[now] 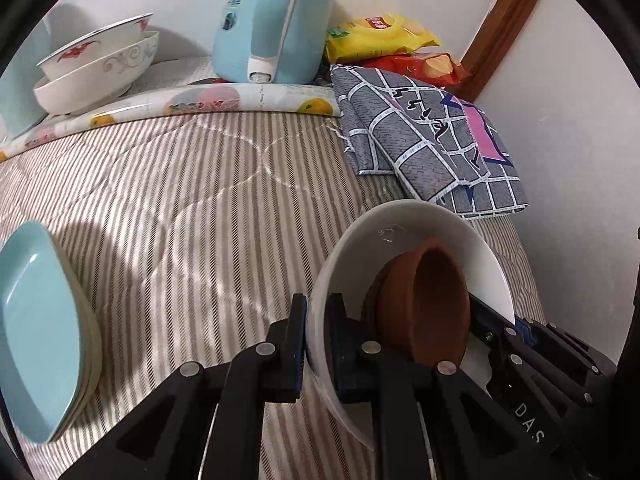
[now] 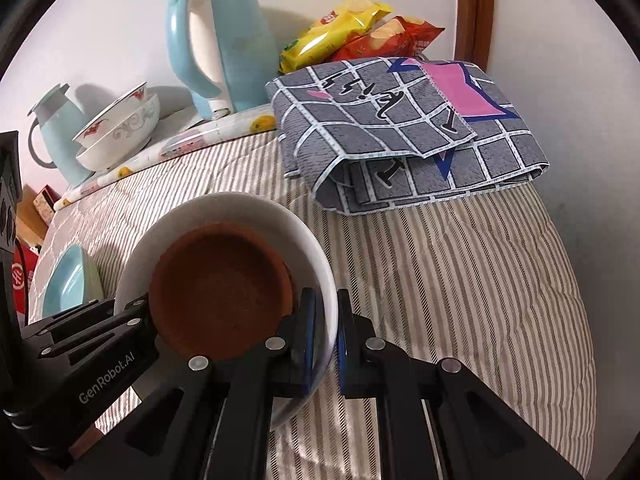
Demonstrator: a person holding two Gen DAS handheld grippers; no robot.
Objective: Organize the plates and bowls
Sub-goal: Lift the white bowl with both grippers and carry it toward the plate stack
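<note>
Bright, soft shadows, sharp, fisheye-warped edges

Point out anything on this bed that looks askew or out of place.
In the stack of two patterned bowls beside the blue kettle, the upper one sits tilted. Snack bags lie among the dishes. The white bowl holding the brown bowl is carried roughly level.

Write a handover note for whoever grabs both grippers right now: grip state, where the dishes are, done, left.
Left gripper: shut on the white bowl rim.
Right gripper: shut on the opposite rim.
Brown bowl sits inside the white bowl.
Two patterned bowls are nested at the back; blue plates are stacked to the left.
Done: brown nested in white.
Left: probably set this pair down with the other dishes.
</note>
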